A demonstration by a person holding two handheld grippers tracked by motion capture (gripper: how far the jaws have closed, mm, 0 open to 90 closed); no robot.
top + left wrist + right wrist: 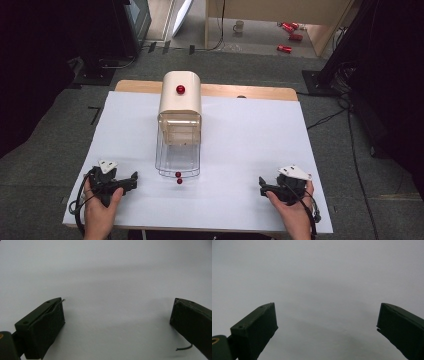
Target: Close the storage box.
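Bread box (180, 102): rounded cream shell, clear curved lid, red knob | both tongs spread, empty

Both forearms come in low and well apart, the left hand-held gripper (134, 178) pointing inward to the right with jaws spread wide and empty, the right hand-held gripper (261, 184) pointing inward to the left, likewise gaping and empty.

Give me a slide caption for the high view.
Both tongs, left and right, rest open on the white table before a cream bread box.
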